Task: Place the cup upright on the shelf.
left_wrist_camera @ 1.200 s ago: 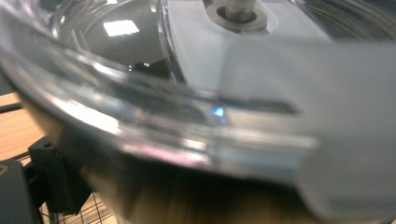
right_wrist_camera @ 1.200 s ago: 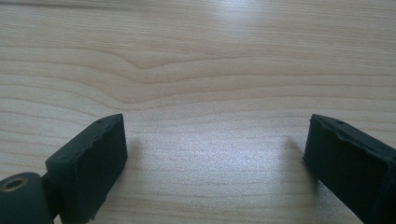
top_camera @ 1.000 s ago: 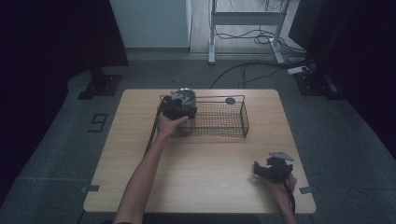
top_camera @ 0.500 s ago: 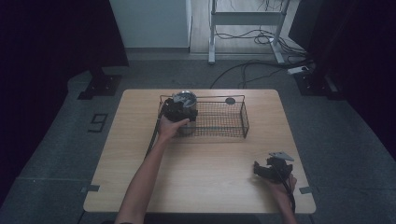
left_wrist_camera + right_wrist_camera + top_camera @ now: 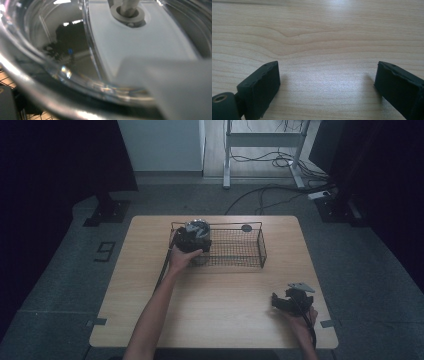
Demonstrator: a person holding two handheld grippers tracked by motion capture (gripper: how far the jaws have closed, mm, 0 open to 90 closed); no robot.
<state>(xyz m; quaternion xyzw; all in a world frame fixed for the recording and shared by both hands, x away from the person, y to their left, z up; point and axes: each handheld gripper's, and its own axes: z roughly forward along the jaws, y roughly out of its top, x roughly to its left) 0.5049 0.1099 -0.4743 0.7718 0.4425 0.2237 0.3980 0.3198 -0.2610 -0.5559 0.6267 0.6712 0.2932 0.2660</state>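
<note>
Dim grey floor surrounds a pale wooden tabletop (image 5: 150,285) carrying a black wire basket (image 5: 235,251) toward its far edge. At the basket's left end the left gripper (image 5: 189,240) presses up against a clear, shiny round container (image 5: 198,227), seemingly a lidded glass jar, lying directly ahead of its fingers and so close that I cannot tell whether they clamp it. Well apart, at the near right corner, the right gripper (image 5: 291,301) rests with fingers (image 5: 259,87) spread wide over bare wood, holding nothing.
</note>
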